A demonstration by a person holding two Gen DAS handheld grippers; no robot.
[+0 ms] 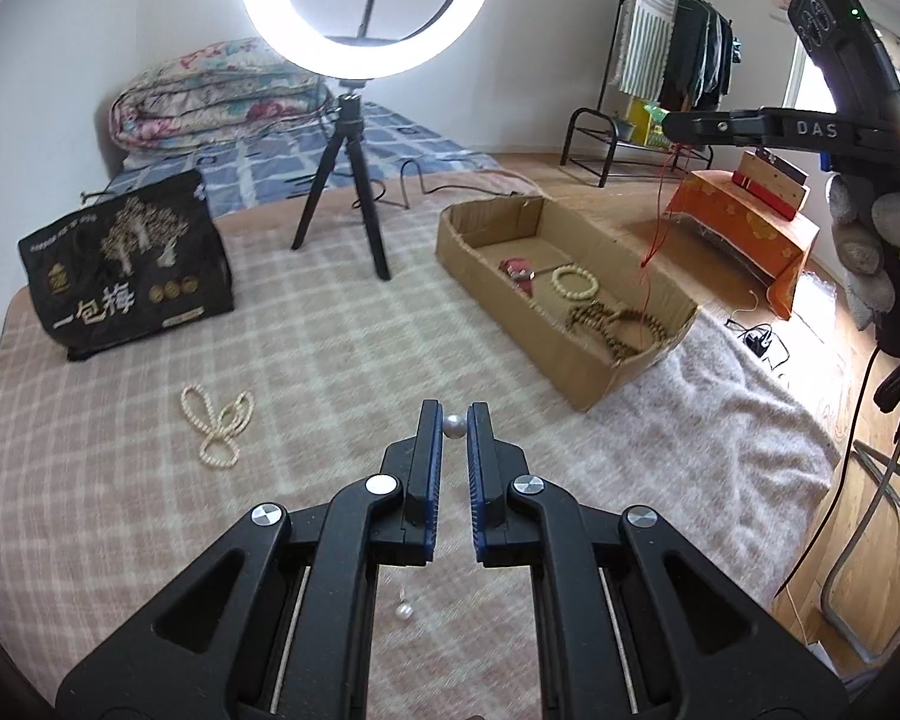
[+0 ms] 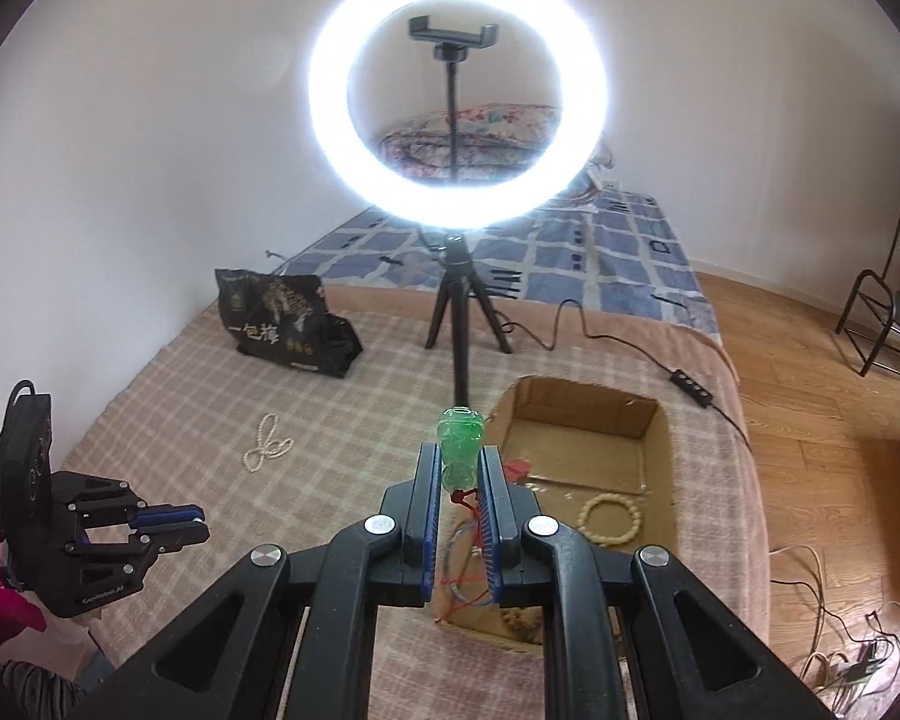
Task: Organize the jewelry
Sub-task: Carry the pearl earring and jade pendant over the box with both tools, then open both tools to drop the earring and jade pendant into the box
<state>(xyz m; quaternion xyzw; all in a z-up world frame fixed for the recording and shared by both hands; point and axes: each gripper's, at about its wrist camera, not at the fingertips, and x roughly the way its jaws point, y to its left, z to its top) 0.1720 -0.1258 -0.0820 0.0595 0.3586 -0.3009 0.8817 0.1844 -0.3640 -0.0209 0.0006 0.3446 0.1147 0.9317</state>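
Observation:
My left gripper [image 1: 455, 414] is shut on a silvery pearl [image 1: 453, 425] at its fingertips. A second small pearl [image 1: 403, 612] dangles below on a thin thread, above the checked blanket. My right gripper [image 2: 459, 457] is shut on a green glassy pendant [image 2: 459, 429] whose red cord [image 2: 463, 576] hangs down over the near end of the cardboard box [image 2: 648, 420]. In the left wrist view the right gripper [image 1: 669, 126] is high above the box [image 1: 498, 300], red cord [image 1: 660, 210] trailing. The left gripper [image 2: 201, 522] shows low at the left in the right wrist view.
The box holds a cream bead bracelet [image 1: 574, 282], a brown bead string [image 1: 612, 330] and a red item [image 1: 519, 270]. A pearl necklace [image 1: 216, 420] lies on the blanket. A black printed bag [image 1: 132, 264] and a ring light on a tripod [image 1: 342, 180] stand behind.

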